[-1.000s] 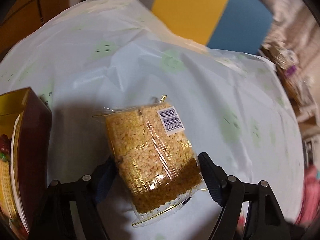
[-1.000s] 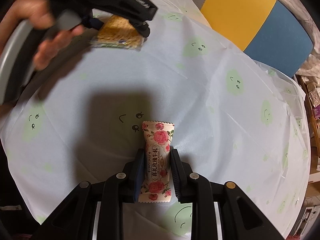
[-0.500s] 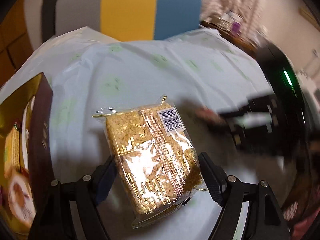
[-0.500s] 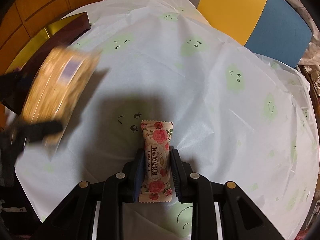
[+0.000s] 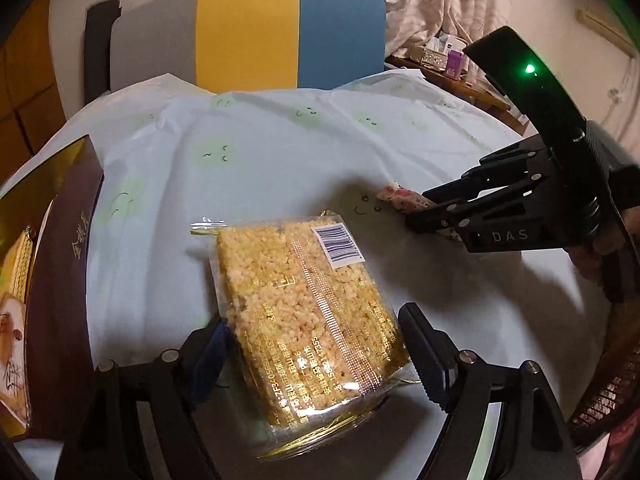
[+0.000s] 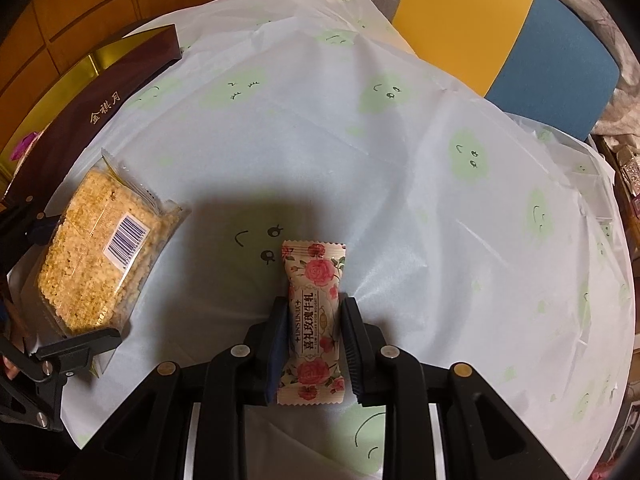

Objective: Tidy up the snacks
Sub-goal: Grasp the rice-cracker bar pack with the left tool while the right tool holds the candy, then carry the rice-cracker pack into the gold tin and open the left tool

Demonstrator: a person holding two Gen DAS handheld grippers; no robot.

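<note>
Left gripper: the left gripper [image 5: 316, 360] carries the rice cake [image 5: 308, 304], a clear-wrapped slab, low over the table [image 5: 280, 168]; its jaws are opening a little, yet both pads look to be touching the pack's sides.
Right gripper: the right gripper [image 6: 314, 344] is clamped on the nougat [image 6: 314, 320], a small rose-print candy held by its middle, just above the table.
Where the snacks are: rice cake at the table's left, beside the box [image 6: 80, 108]; nougat near the middle, well apart from the box.
Box: dark brown with a gold lining, lying open at the table's left edge; other packets [image 5: 16, 280] show inside it, though how full it is cannot be told.
Risk, rice cake: the pack sits askew between the pads and its film is slick. With the jaws easing, it would likely slip out short of the box.
Risk, box wall: a wide, tilted pack could catch the near wall [image 5: 60, 300] and push the box along the thin cloth [image 6: 400, 184].
Risk, nougat: the pinch is narrow and the wrapper ends hang free, so a quick swing might twist it loose.
Risk, crowding: both grippers work close together; heading for the box at once could knock them.
</note>
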